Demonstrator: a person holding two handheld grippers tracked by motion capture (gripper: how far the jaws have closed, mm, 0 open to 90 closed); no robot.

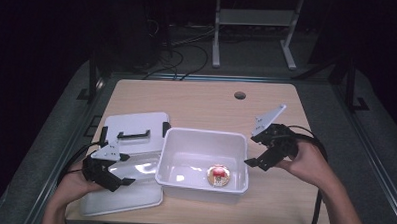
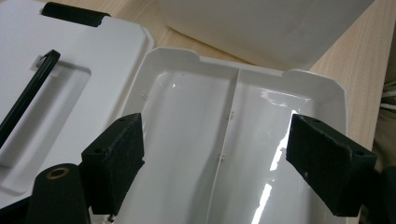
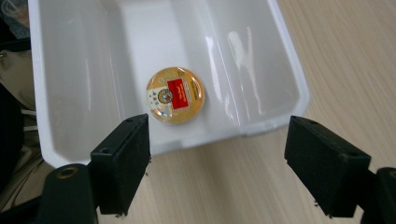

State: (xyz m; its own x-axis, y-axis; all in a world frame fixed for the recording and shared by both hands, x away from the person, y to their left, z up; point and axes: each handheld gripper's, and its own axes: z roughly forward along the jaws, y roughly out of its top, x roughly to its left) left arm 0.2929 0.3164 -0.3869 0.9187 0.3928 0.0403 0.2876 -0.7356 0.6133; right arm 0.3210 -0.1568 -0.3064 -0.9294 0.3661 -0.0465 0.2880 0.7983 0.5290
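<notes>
Two tongs, both agape, gripping nothing. Left tongs [image 1: 115,172] hover over divided tray [image 2: 243,140] beside lid [image 1: 136,124]. Right tongs [image 1: 259,151] near white box [image 1: 202,184] holding round badge [image 3: 175,95]. Risk: glossy tray slipping from pads, knocking box across counter [image 1: 197,99].

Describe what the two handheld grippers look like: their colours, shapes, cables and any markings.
Both are black. The left gripper and right gripper each carry a grey three-cornered plate on top and trail a black cable. Close up, each jaw ends in a blocky black pad with small holes, and a brass-coloured ring sits near the base. The forearms show no sleeves.
</notes>
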